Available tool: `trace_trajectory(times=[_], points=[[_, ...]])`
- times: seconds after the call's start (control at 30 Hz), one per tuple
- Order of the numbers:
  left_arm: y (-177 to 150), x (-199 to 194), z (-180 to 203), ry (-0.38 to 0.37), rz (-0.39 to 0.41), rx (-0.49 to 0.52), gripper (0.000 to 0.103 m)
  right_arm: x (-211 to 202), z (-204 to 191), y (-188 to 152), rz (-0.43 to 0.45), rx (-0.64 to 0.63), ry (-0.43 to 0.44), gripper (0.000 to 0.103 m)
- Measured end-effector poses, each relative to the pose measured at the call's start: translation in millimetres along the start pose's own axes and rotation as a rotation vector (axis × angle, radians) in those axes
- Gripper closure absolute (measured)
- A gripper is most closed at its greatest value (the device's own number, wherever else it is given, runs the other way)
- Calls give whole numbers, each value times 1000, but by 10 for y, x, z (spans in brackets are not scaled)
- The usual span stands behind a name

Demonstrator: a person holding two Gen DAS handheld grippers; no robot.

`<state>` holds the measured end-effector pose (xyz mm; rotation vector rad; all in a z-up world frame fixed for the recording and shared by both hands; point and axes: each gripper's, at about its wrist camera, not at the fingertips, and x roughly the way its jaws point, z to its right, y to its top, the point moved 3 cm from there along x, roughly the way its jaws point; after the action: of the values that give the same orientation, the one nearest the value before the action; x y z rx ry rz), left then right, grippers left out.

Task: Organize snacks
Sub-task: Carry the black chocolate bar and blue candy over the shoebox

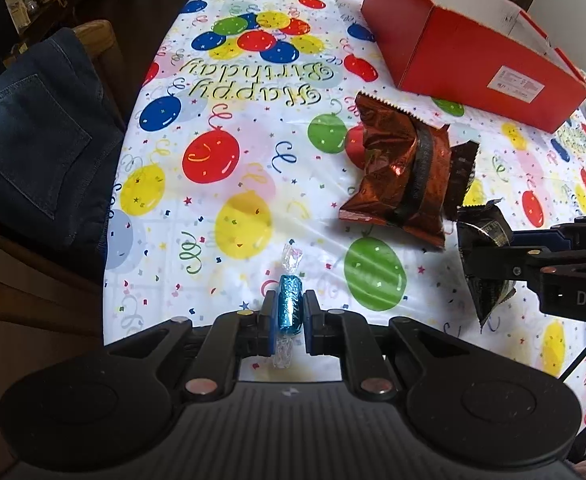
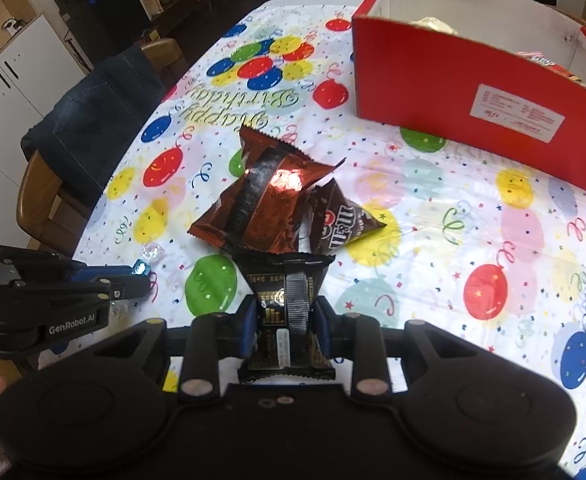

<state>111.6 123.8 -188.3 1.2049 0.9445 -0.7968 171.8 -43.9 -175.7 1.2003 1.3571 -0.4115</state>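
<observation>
The red box (image 2: pixel 453 92) runs off the right edge of the right wrist view, and its near wall hides most of what lies inside; only a pale lump (image 2: pixel 433 24) and a strip of printed packaging (image 2: pixel 549 64) show above the rim, too little to identify. The white label (image 2: pixel 517 114) on the box carries print too small to read. The M&M's bag (image 2: pixel 345 224) is partly covered by the copper-brown packet (image 2: pixel 253 200) lying over its left side. In the left wrist view the black packet (image 1: pixel 489 256) is crossed by the right gripper (image 1: pixel 505 272), which is cut off at the right edge. The jeans (image 1: pixel 41 140) on the chair (image 1: pixel 97 32) hide most of it.
</observation>
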Motion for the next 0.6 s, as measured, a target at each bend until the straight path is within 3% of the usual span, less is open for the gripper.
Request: trace_trajectory(times=[0.6], points=[[355, -490, 346, -52, 80, 33, 91, -677, 349, 171, 144, 65, -18, 75]])
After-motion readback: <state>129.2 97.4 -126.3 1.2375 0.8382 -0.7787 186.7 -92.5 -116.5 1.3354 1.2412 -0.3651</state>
